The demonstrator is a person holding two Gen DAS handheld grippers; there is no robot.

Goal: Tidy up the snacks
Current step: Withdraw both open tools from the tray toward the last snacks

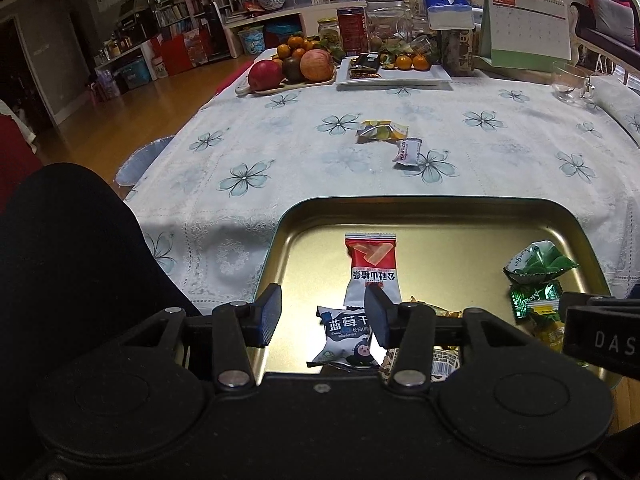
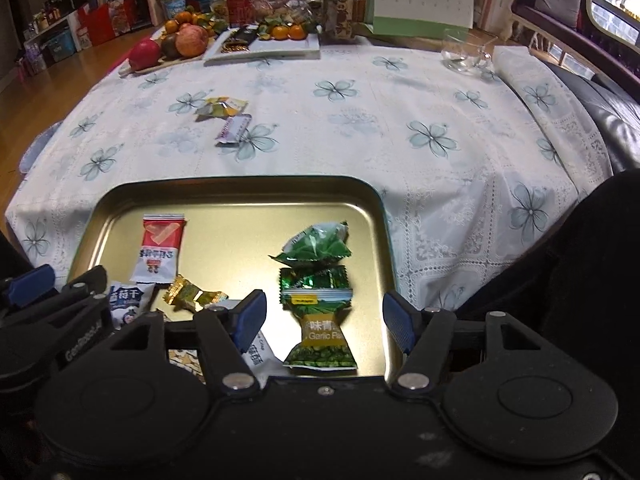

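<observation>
A gold-coloured metal tray is seen at the near edge of the tabletop, which is covered with a white cloth printed with blue flowers. Both grippers are held over the near part of the tray.

The left gripper is seen with its jaws apart; nothing is clamped between them. Below the gap a white and blue blueberry packet lies in the tray, and just beyond it a red and white packet lies lengthwise, its red end pointing far. To the right of these, a small gold-wrapped candy is seen near the middle of the tray.

Further right, the right gripper is likewise held with its jaws apart and not pressing on anything. Under the gap a green and yellow garlic-flavour pea packet lies in the tray, and two more green packets are placed just beyond it, touching one another.

Outside the tray, two snacks are left on the cloth toward the middle of the tabletop: a yellow and green packet and, touching it on the near side, a white wrapped candy.

At the far left of the tabletop a board of fruit is seen, with a white plate just to its right. A desk calendar and a clear glass cup stand at the far right.
</observation>
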